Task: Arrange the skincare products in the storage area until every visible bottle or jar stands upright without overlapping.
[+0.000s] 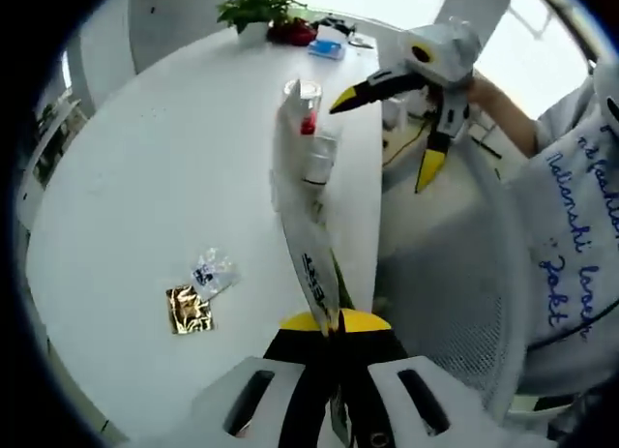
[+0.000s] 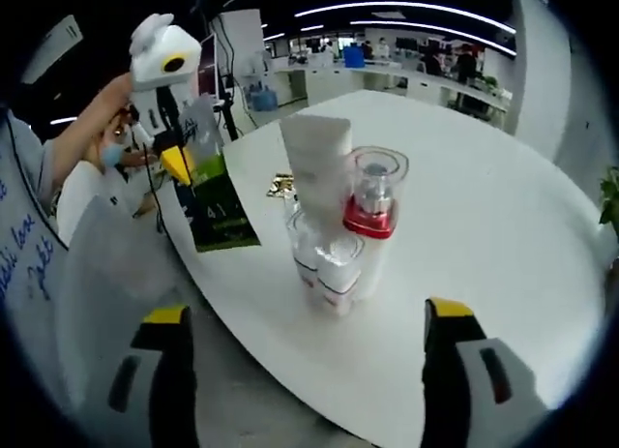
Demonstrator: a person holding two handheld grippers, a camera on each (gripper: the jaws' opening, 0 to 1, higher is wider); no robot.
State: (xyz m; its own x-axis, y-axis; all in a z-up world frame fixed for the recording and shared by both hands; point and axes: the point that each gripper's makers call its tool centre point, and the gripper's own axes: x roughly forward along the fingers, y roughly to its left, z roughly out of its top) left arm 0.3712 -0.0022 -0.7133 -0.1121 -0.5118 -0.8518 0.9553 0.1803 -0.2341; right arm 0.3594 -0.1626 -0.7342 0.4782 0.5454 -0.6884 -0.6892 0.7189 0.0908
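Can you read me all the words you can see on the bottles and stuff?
Shirt: blue handwriting-style words, too warped to read for sure.
Packet held by the left gripper: dark print, too blurred to read.
Same packet in the right gripper view: pale print, too blurred.
Jars: thin label lines, too small.
Clear sachet: dark mark, unreadable.

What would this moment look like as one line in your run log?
left gripper: shut on sachet | right gripper: open, facing bottle cluster | cluster: upright near table edge
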